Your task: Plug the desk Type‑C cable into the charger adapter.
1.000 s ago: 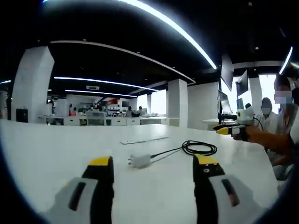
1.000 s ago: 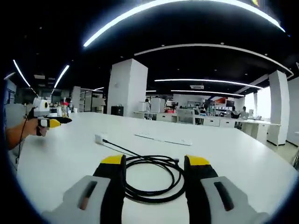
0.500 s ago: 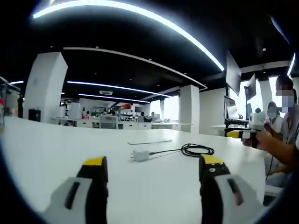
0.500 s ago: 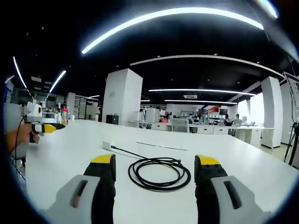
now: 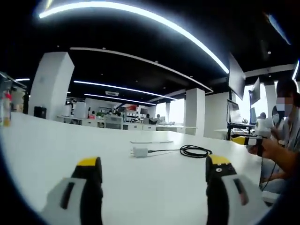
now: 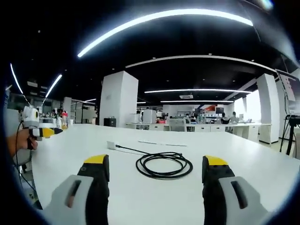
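In the left gripper view, the left gripper (image 5: 154, 173) hangs with jaws spread wide and empty above the white desk (image 5: 56, 150); 1 white charger adapter (image 5: 139, 152) lies well ahead between them, and 1 black Type-C cable (image 5: 196, 151) coils to its right, with the right gripper (image 5: 248, 140) in a hand farther right. In the right gripper view, the right gripper (image 6: 154, 176) also gapes empty, the coil just ahead between its jaws, the adapter up-left, and the left gripper at far left.
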Tool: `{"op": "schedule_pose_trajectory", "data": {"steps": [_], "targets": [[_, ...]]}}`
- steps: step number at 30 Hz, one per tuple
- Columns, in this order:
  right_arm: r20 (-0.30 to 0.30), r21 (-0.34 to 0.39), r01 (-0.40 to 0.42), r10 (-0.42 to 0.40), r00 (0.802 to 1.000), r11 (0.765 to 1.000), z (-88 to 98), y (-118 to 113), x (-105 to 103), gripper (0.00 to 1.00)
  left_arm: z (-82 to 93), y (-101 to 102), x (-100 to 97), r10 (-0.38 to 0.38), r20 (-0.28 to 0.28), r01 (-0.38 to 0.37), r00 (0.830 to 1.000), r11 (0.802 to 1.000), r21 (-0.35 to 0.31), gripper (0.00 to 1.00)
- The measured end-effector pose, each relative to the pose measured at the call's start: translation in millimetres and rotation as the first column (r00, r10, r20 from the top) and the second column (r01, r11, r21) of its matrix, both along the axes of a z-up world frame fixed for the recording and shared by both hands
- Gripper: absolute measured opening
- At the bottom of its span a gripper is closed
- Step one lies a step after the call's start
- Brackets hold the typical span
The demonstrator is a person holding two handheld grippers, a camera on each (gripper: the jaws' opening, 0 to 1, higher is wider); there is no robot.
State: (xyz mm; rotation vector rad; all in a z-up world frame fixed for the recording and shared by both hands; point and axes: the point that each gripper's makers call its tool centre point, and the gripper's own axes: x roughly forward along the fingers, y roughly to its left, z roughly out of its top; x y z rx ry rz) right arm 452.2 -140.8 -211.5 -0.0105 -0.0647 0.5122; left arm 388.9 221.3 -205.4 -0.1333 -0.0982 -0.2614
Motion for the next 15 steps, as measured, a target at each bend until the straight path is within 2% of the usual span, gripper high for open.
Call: {"op": "schedule_pose_trajectory", "data": {"steps": [15], "targets": [[-0.008,0.023,0.042,-0.041,0.999,0.999,-7.0,-2,-23,0.96,-8.6,2,-17.8,0.063,-0.015,-0.063,0.998,0.998,0.021,0.98]]}}
